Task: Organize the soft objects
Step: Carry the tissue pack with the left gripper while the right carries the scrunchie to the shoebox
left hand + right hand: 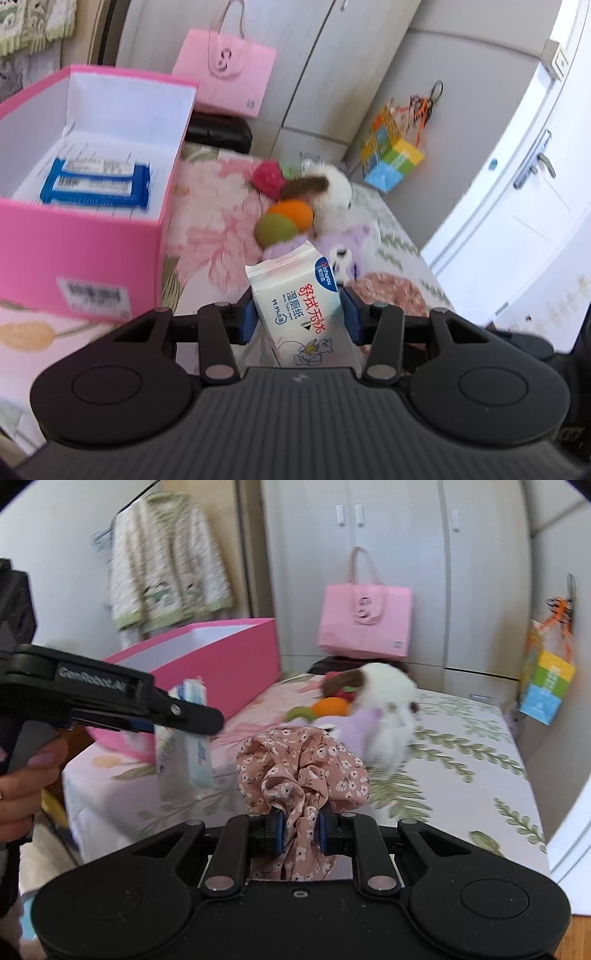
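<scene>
My left gripper [298,317] is shut on a white wet-wipes pack [303,306] and holds it above the bed, right of the open pink box [85,236]. It shows from the side in the right wrist view [184,716], the pack [184,753] hanging from it. My right gripper [300,830] is shut on a pink floral scrunchie [301,771]. Further back on the bed lie a white and brown plush [328,192] [388,701], a purple plush [332,247], and orange [291,216] and green [275,229] soft toys.
The pink box holds blue-edged packs [96,182]. A pink paper bag [225,72] [365,618] stands at the wardrobe with a black case [218,134] below it. A colourful bag [391,158] hangs at the right. A white door [524,206] is at the right.
</scene>
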A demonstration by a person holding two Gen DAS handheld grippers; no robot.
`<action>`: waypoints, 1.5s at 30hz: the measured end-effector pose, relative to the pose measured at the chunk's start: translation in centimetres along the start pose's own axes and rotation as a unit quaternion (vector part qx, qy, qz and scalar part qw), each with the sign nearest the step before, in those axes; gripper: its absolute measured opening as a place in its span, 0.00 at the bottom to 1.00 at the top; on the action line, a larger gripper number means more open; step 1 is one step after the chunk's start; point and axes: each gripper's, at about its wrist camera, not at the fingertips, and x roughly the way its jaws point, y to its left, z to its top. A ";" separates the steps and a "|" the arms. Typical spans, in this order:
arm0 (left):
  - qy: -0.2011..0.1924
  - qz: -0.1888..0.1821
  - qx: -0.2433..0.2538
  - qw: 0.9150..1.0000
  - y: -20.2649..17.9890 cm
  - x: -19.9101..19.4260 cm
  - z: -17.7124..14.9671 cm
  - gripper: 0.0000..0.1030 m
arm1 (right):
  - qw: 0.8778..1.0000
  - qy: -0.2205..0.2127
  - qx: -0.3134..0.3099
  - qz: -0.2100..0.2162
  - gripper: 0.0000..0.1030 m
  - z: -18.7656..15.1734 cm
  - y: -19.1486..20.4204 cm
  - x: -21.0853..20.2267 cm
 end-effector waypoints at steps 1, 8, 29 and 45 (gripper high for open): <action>0.008 -0.004 -0.001 1.000 0.3 -0.3 -0.2 0.44 | 1.000 0.004 -0.007 0.006 0.20 0.1 0.4 -0.1; 0.023 0.005 -0.012 1.000 2.1 -2.6 -1.2 0.44 | 0.998 0.025 -0.042 0.048 0.20 0.6 2.9 -1.0; 0.014 0.033 -0.040 0.999 6.1 -13.8 -2.6 0.44 | 0.983 0.034 -0.091 0.153 0.20 3.1 10.9 -2.5; -0.028 0.043 -0.024 0.998 7.7 -16.8 3.5 0.44 | 0.979 -0.006 -0.088 0.182 0.21 8.8 13.5 -1.6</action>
